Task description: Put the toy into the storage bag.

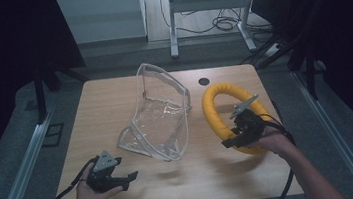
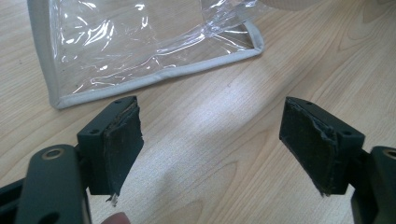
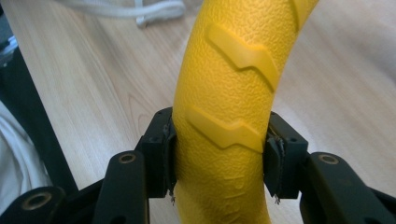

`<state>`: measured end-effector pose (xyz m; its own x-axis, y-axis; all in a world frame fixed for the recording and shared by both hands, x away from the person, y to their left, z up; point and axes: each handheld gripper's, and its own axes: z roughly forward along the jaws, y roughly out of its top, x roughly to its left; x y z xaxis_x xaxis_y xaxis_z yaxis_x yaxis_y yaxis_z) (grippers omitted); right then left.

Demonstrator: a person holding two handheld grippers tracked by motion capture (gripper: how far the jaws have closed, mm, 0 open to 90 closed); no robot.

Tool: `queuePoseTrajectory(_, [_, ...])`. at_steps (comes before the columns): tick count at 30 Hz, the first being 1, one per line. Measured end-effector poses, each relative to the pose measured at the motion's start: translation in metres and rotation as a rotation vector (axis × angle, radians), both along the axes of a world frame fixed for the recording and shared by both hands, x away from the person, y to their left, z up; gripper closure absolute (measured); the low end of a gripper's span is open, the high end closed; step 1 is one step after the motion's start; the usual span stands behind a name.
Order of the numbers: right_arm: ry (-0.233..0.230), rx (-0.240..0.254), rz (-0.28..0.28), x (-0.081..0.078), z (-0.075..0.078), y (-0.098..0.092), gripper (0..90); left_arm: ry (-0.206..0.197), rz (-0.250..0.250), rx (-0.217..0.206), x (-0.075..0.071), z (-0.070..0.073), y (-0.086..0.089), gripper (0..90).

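the right gripper (image 3: 219,158) is pinching the yellow ring (image 3: 233,93) just right of the clear bag (image 1: 158,114), while the left gripper (image 2: 212,144) is waiting spread before the bag, likely needing to hold it open for loading.

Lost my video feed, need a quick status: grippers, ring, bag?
Right gripper shut on yellow ring. Left gripper open, empty, short of clear bag. Nothing between ring and bag.

Wooden table (image 1: 183,176); desk legs (image 1: 173,27), cables (image 1: 221,23) behind.
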<state>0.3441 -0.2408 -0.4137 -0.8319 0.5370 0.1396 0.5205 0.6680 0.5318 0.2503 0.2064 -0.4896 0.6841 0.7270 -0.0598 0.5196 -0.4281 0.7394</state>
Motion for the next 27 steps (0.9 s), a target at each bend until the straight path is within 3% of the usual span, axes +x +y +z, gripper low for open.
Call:
queuePoseTrajectory(12, [-0.068, 0.104, -0.015, -0.004, 0.023, -0.007, 51.5, 0.003, 0.001, 0.001, 0.000, 0.000, -0.001, 21.1])
queuePoseTrajectory(27, [-0.134, 0.227, -0.017, -0.002, 0.040, 0.004, 51.4, 0.002, -0.003, 0.003, 0.000, -0.001, -0.001, 21.0])
